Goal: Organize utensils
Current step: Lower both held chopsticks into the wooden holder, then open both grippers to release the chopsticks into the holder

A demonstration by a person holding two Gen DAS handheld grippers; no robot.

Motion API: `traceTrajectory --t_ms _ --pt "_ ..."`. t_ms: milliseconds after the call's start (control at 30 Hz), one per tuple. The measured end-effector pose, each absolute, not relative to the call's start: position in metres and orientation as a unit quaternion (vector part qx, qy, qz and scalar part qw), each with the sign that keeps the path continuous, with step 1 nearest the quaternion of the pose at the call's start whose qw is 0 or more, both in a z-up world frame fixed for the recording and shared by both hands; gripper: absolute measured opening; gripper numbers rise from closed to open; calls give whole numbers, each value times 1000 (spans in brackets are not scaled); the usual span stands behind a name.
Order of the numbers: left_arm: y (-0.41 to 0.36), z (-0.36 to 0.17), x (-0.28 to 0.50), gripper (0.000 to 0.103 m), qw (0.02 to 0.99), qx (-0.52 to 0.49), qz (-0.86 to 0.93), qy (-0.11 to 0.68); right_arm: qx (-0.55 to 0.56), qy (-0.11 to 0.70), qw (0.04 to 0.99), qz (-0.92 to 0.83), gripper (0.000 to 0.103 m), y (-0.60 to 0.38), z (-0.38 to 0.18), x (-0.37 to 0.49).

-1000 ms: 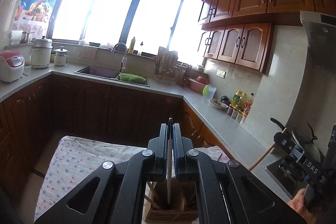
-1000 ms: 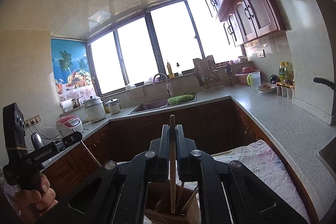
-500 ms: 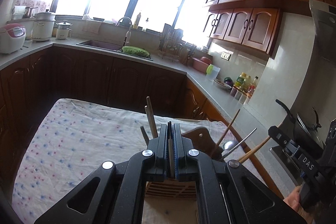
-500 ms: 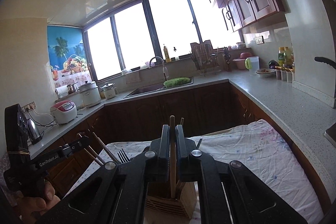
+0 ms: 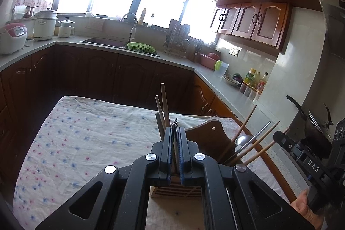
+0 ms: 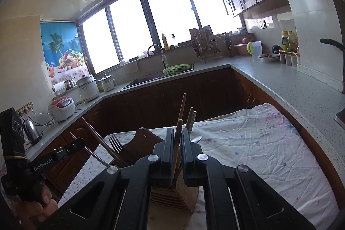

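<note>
A wooden utensil holder [image 5: 207, 135] [image 6: 172, 195] stands on the flowered cloth [image 5: 86, 143] of the table. My left gripper [image 5: 175, 133] is shut on a thin fork [image 5: 174, 123], tines up, directly over the holder. In the right wrist view that gripper [image 6: 64, 150] comes in from the left beside the fork [image 6: 115, 142]. My right gripper [image 6: 177, 133] is shut on a wooden chopstick [image 6: 179, 124] whose lower end reaches into the holder. Several chopsticks [image 5: 165, 105] and a spoon [image 5: 242, 139] lean in the holder. The right gripper [image 5: 286, 141] shows at the right edge.
Dark wooden cabinets and a grey counter [image 6: 291, 87] wrap around the table. A sink with a green colander [image 5: 141, 47], a rice cooker [image 6: 61, 107], a kettle [image 6: 32, 130], bottles [image 5: 252, 79] and a wok [image 5: 312, 128] sit on it. A hand [image 6: 43, 204] holds each gripper.
Both grippers have come down with their utensils, and both views now look down on the table. The holder and its chopsticks have risen into view around the fingers.
</note>
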State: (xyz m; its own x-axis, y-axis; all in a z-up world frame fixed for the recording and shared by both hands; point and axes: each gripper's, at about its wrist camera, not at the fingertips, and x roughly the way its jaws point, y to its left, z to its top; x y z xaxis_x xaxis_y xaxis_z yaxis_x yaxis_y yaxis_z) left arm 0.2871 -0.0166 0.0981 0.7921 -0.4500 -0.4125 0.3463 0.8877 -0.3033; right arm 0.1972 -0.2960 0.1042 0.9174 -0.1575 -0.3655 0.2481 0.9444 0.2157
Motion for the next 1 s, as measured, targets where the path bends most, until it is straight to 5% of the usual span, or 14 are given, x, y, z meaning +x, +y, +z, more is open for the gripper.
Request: traceTrajectory --t_ms 233,433,667,1000 --pt "-14 97 286 11 934 -117 -216 259 145 183 967 -99 18 -297 104 194" --pt "-7 101 258 38 942 -114 -203 242 158 156 970 -98 55 -296 115 173" --pt "3 94 212 88 954 -99 -167 229 165 140 972 -96 88 -291 111 146" --pt "19 61 141 98 954 -89 -140 249 161 179 967 -81 100 -261 67 103"
